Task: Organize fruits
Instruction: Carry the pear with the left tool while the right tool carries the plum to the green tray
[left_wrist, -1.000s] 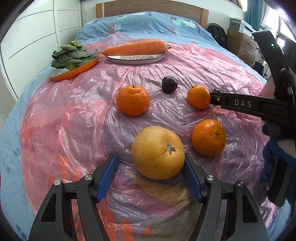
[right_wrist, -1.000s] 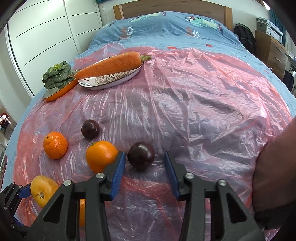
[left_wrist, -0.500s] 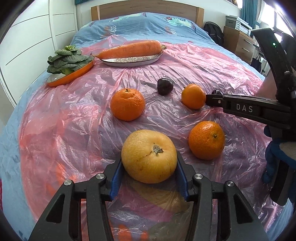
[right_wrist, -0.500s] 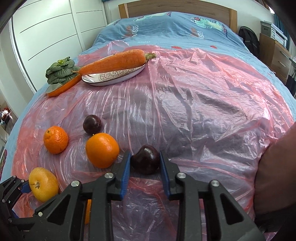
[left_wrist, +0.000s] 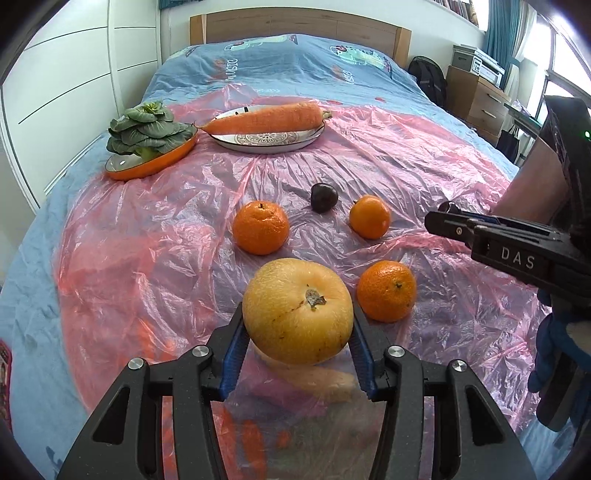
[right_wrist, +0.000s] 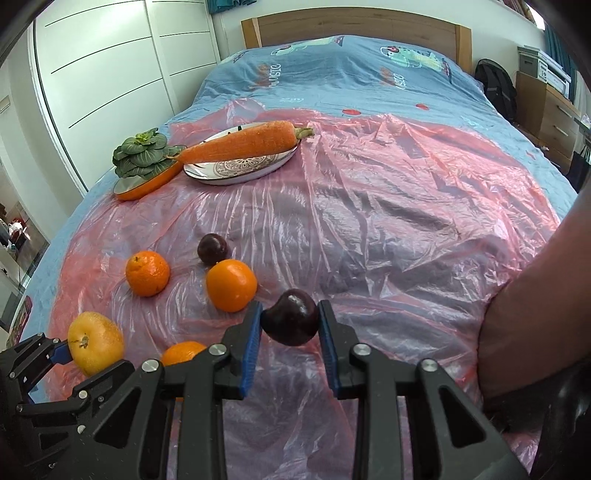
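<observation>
White capital letters reading "DAS" stand on the black side of the right tongs (left_wrist: 443, 218), on the body of the tool behind its tips, as seen from the left wrist view at the right edge.

The blue bedspread (left_wrist: 280, 62) carries printed lettering near the headboard end of the bed. In the left wrist view one word, upside down to the camera, appears to read "MUSIC". In the right wrist view the same kind of print (right_wrist: 273, 70) shows twice, left and right of the bed's middle, also inverted. The cartoon prints beside it carry no readable words.
</observation>
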